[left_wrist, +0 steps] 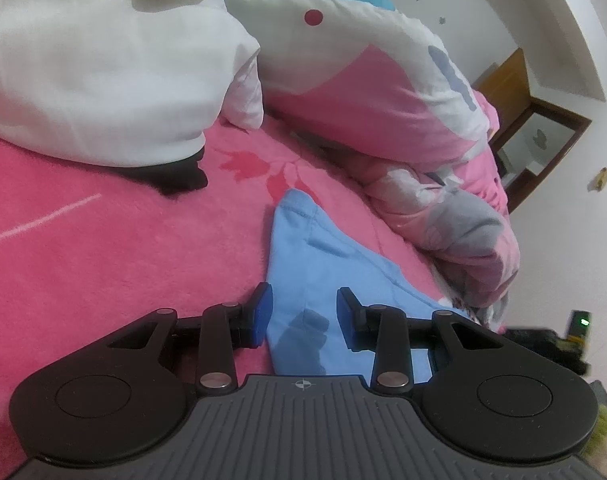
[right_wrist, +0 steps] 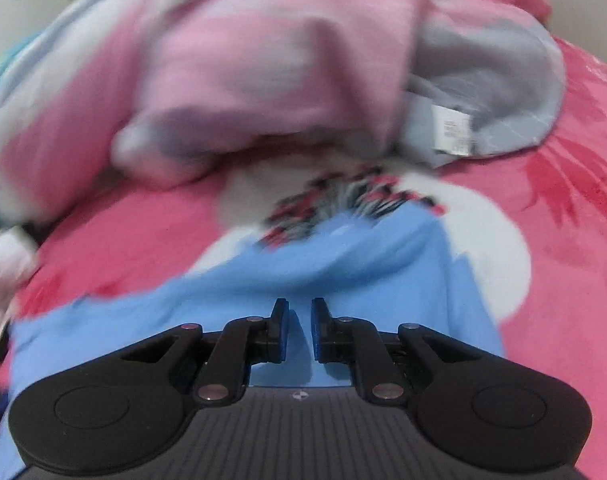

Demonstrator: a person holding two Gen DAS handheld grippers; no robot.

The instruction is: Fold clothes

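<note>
Left gripper (left_wrist: 303,318): fingers spread wide, nothing pinched, poised over the left edge of the light blue garment (left_wrist: 323,264); left fingertip (left_wrist: 262,312) at that edge, right one over blue cloth. Right gripper (right_wrist: 299,330): fingers (right_wrist: 281,330) drawn close with a narrow gap remaining, blue cloth visible through the gap; cannot tell whether any fabric is caught.

Garment lying flat on the pink bed blanket (left_wrist: 103,264), one pointed corner reaching toward the far side in the left wrist view. In the right wrist view, a wide blue panel (right_wrist: 263,280) spread to both sides of the fingers, its far edge overlapping a white piece with a red-and-dark print (right_wrist: 343,196); view motion-blurred, print details unclear.

Surroundings: white bundle (left_wrist: 103,72) at far left, a dark item (left_wrist: 175,176) poking out beneath it. Pink-and-white quilt (left_wrist: 363,80) heaped at far centre and right, its grey-pink folds (left_wrist: 463,232) just beside the garment's right edge. In the right wrist view the quilt (right_wrist: 263,72) bulks directly beyond the garment, care label (right_wrist: 451,128) showing.

Open blanket to the near left of the garment; right side crowded by quilt folds. Bed edge at right, wall and wooden frame (left_wrist: 543,128) beyond.
</note>
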